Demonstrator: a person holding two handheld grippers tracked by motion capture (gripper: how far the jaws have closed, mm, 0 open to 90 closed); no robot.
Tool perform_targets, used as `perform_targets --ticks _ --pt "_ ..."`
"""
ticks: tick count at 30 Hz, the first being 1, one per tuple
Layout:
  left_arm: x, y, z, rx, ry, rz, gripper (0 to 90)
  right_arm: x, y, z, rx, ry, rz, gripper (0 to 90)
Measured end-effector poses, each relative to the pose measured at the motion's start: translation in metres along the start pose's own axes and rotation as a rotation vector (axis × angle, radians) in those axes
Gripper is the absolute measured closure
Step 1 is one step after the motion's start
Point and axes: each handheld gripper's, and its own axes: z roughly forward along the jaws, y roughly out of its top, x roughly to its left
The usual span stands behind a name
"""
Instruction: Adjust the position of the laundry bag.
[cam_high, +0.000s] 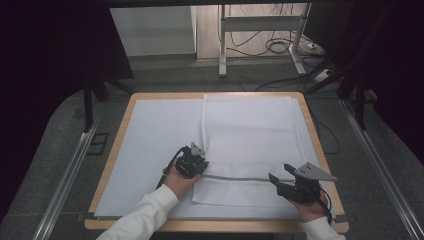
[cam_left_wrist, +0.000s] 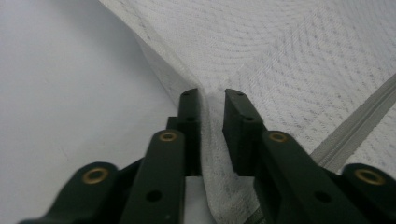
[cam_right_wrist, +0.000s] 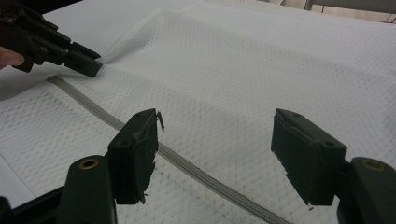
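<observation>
I see a white cloth (cam_high: 250, 145) lying flat on the right half of a wooden-edged table (cam_high: 118, 145), over a smooth pale sheet (cam_high: 155, 145) that covers the tabletop. The cloth is rectangular, with a waffle-like dimpled weave that shows clearly in both gripper views. A thin grey stripe (cam_high: 235, 178), ribbed like woven tape, crosses it near the person's side, running roughly left to right.

Left gripper (cam_left_wrist: 213, 95): jaws nearly together, clenched on a raised fold at the cloth's left edge; the fabric puckers upward between the black pads and fans out in creases beyond them. In the high view it sits at the cloth's left edge, just above the stripe, held by the left hand (cam_high: 176, 181) in a white sleeve (cam_high: 145, 212).

Right gripper (cam_right_wrist: 224, 135): jaws spread wide apart, nothing between them. It hovers over the cloth near the stripe, which passes under the left jaw in its own view. The pad on that jaw looks frayed at its edges. The grey three-cornered plate sits on top of it in the high view, near the table's right edge.
</observation>
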Motion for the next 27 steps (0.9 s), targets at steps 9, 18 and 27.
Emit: perform_targets --ticks 9,18,27 --pt "0.008 -0.001 -0.004 -0.029 -0.048 -0.05 89.9 -0.002 0.0 -0.001 -0.009 -0.006 0.003 31.2" --pt "0.018 -0.003 -0.016 -0.064 -0.071 -0.094 90.0 -0.003 0.001 -0.003 -0.019 -0.014 0.009 31.3" --pt "0.019 -0.003 -0.014 -0.056 -0.1 -0.107 90.0 -0.005 0.001 -0.005 -0.024 -0.024 0.017 31.3"
